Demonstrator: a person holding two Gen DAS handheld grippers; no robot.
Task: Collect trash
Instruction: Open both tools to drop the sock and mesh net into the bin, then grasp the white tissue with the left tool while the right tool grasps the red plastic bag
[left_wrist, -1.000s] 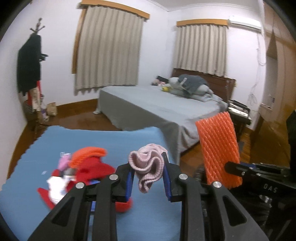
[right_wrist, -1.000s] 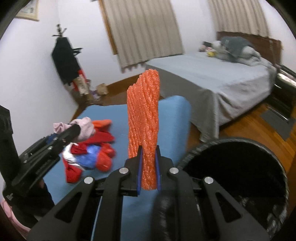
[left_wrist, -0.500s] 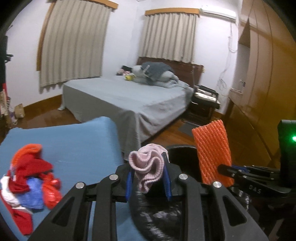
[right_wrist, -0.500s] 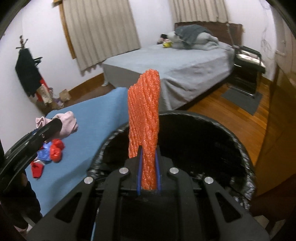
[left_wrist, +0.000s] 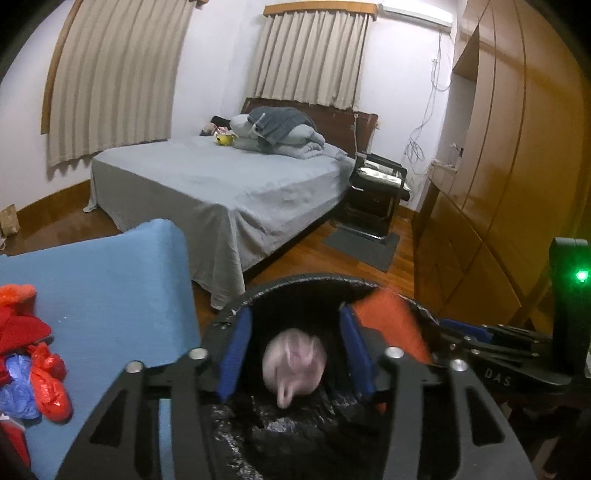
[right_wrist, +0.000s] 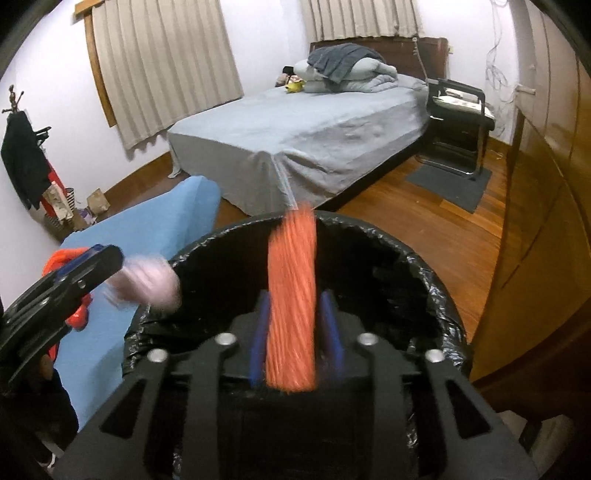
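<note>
Here both grippers hang over the mouth of a black-lined trash bin that stands beside a blue tabletop. The left gripper has just been opening: its blue pads stand clearly apart, and a blurred pink crumpled wad sits in the gap between them, over the dark inside of the bin, touching neither pad. The right gripper has likewise just been opening; an orange foam net sleeve stands blurred between its blue pads with a narrow gap on each side, its lower end inside the bin's rim. In the right wrist view the left gripper reaches in from the left with the pink wad at the bin's near edge. On the tabletop a heap of red, orange and blue scraps lies to the left, well apart from the bin. Beyond stand a grey-sheeted bed and a wooden wardrobe.
</note>
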